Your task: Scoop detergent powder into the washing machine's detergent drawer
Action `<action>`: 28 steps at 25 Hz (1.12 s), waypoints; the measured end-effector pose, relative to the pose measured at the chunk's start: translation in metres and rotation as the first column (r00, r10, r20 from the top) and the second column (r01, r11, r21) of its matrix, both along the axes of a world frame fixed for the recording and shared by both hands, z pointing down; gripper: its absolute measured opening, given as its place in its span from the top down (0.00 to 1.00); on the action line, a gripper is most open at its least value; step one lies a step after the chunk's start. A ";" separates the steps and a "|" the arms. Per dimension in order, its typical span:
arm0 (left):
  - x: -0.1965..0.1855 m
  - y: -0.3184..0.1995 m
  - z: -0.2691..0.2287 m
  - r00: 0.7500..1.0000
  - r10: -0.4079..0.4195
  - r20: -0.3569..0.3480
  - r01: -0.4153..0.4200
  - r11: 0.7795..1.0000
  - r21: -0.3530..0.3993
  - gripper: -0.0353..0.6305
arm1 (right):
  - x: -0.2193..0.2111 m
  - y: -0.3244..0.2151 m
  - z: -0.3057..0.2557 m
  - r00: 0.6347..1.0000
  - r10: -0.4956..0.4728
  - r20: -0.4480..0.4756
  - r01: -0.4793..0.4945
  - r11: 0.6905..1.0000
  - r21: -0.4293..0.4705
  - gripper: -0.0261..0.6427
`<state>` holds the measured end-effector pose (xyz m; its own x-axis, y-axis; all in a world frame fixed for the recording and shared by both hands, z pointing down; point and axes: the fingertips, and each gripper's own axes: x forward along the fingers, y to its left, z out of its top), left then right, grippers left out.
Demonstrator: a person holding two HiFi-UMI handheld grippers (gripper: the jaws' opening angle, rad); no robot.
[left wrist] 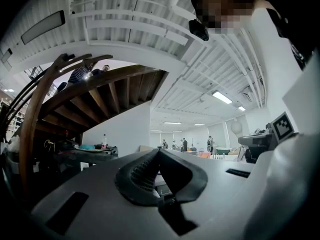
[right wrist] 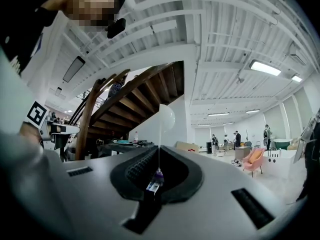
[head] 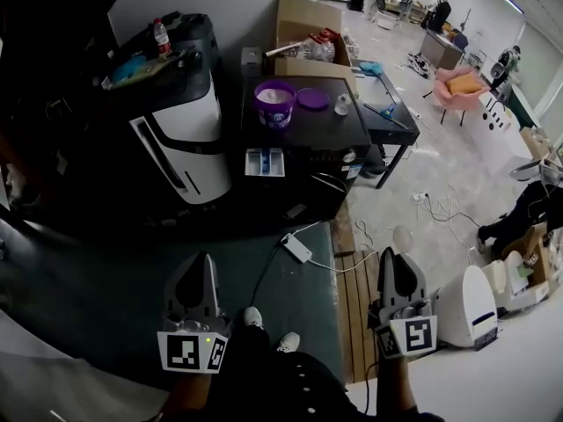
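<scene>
Left gripper (head: 201, 266), right gripper (head: 393, 262): fingers sit together, empty. The purple detergent tub (head: 275, 104) is at twelve o'clock, its powder likely loose and light, so hold its rim.

Open-plan test hall: part workshop, part office.
A white ribbed ceiling with strip lights (right wrist: 265, 68) spans a bare concrete floor (head: 457, 174), and a wooden staircase (right wrist: 135, 96) rises at one side. Cardboard boxes (head: 308, 20), loose cables (head: 440, 207), people (head: 437, 9) standing by a desk (head: 440, 49) and a free-standing washing machine (head: 317, 130) mark a workspace.
</scene>
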<state>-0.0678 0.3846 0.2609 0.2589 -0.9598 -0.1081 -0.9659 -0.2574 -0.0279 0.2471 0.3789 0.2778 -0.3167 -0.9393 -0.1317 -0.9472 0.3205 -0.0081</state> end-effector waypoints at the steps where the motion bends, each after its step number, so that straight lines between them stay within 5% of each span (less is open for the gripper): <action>1: 0.001 -0.003 0.000 1.000 0.002 0.001 -0.002 1.000 0.000 0.93 | 0.000 -0.003 0.001 1.000 -0.001 0.005 0.001 1.000 -0.004 0.91; 28: -0.030 -0.157 0.003 0.999 0.013 -0.044 -0.013 1.000 0.008 0.93 | -0.033 -0.158 0.000 0.999 0.011 -0.044 -0.012 1.000 -0.025 0.91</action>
<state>-0.0980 0.2277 0.2635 0.2660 -0.9555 -0.1276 -0.9628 -0.2697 0.0127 0.2139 0.2211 0.2775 -0.3111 -0.9457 -0.0940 -0.9504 0.3101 0.0255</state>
